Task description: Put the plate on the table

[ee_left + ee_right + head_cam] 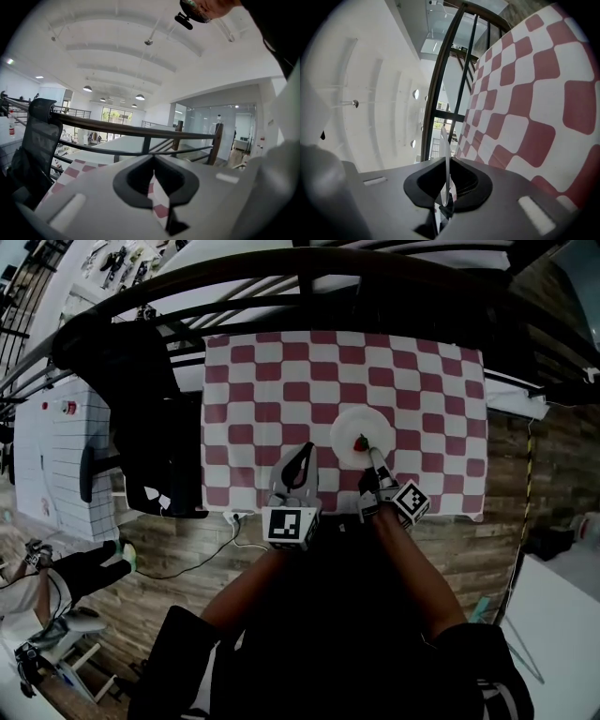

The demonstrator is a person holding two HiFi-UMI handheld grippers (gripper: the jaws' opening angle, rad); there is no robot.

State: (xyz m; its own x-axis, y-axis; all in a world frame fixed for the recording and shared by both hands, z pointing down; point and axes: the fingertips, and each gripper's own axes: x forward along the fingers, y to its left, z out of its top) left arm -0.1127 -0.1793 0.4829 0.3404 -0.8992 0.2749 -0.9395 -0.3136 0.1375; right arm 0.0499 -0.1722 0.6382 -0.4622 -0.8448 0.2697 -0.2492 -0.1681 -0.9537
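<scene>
Your right gripper [372, 454] is clamped on the near rim of the plate [354, 426]. In the right gripper view the thin white rim runs edge-on between the jaws, which press on it from both sides. The plate lies flat over the red-and-white checked cloth [253, 381] on the table, a little right of centre and in the half nearer you. You cannot tell from these views whether it rests on the cloth or hangs just above it. A small red thing [361, 442] shows on the plate just beside the jaw tips, too small to name. Your left gripper [302, 454] hovers over the cloth just left of the plate, apart from it, its jaws together at the tips and holding nothing.
</scene>
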